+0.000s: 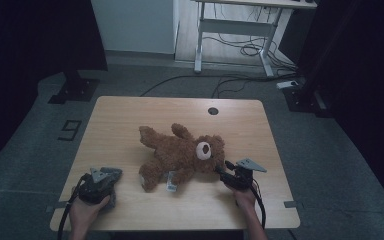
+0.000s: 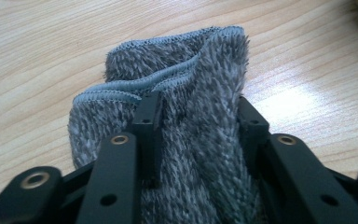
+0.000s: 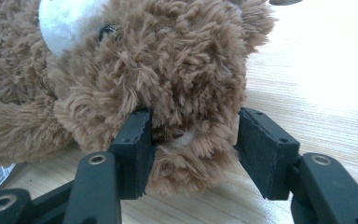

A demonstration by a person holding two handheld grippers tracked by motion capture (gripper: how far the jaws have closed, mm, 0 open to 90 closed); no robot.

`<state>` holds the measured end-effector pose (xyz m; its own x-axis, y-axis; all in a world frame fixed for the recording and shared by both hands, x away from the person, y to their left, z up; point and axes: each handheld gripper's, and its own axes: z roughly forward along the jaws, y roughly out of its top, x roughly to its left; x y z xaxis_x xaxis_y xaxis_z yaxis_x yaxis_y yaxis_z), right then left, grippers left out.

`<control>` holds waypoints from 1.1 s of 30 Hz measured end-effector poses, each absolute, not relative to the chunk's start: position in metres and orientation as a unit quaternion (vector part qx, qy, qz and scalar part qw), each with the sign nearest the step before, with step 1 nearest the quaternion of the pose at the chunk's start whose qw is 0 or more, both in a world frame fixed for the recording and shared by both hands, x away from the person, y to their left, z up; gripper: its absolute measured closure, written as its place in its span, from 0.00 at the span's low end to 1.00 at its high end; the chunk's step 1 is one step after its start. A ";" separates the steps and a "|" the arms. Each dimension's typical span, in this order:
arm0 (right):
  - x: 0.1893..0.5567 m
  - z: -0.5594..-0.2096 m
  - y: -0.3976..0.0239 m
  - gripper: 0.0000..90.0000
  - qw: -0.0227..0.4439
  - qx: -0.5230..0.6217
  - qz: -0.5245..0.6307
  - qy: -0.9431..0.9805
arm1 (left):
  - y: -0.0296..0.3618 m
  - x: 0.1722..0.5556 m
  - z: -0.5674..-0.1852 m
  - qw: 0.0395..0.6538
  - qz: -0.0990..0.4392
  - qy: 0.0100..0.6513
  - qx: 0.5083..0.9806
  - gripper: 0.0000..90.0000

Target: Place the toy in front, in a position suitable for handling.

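Observation:
A brown teddy bear (image 1: 180, 152) lies on its back in the middle of the wooden table (image 1: 130, 115), head toward the right. My right gripper (image 1: 225, 172) is at the bear's head. In the right gripper view the right gripper (image 3: 193, 135) is shut on a lump of fur on the teddy bear (image 3: 168, 60), and its pads press in from both sides. At the table's front left, my left gripper (image 1: 102, 182) sits over a grey fuzzy cloth (image 1: 112, 172). In the left gripper view the cloth (image 2: 182, 60) bunches up between the jaws of the left gripper (image 2: 198, 123), pinched from both sides.
A white tag (image 1: 171, 182) sticks out by the bear's leg. A round cable hole (image 1: 213, 110) sits near the table's far edge. Beyond the table stand a white desk frame (image 1: 240, 25) with loose cables on the floor and a black stand base (image 1: 75, 90).

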<state>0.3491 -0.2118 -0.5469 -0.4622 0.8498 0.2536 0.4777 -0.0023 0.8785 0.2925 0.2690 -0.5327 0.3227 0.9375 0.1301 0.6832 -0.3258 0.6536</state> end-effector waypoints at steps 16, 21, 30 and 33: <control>0.350 -0.549 -0.214 0.50 0.177 0.494 0.515 0.678 | 0.284 0.282 -0.514 0.344 0.239 0.538 0.732 0.87; 0.350 -0.548 -0.214 0.50 0.176 0.493 0.515 0.679 | 0.289 0.276 -0.502 0.390 0.234 0.533 0.714 0.87; 0.350 -0.548 -0.214 0.50 0.175 0.492 0.515 0.680 | 0.287 0.267 -0.485 0.445 0.240 0.508 0.697 0.87; 0.350 -0.549 -0.214 0.50 0.174 0.492 0.515 0.680 | 0.287 0.265 -0.481 0.456 0.242 0.502 0.694 0.87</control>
<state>0.3503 -0.2140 -0.5485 -0.4548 0.8487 0.2701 0.4889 -0.0156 0.8722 0.2647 0.2869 -0.4807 0.3790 0.9174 -0.1217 0.4767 -0.0808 0.8753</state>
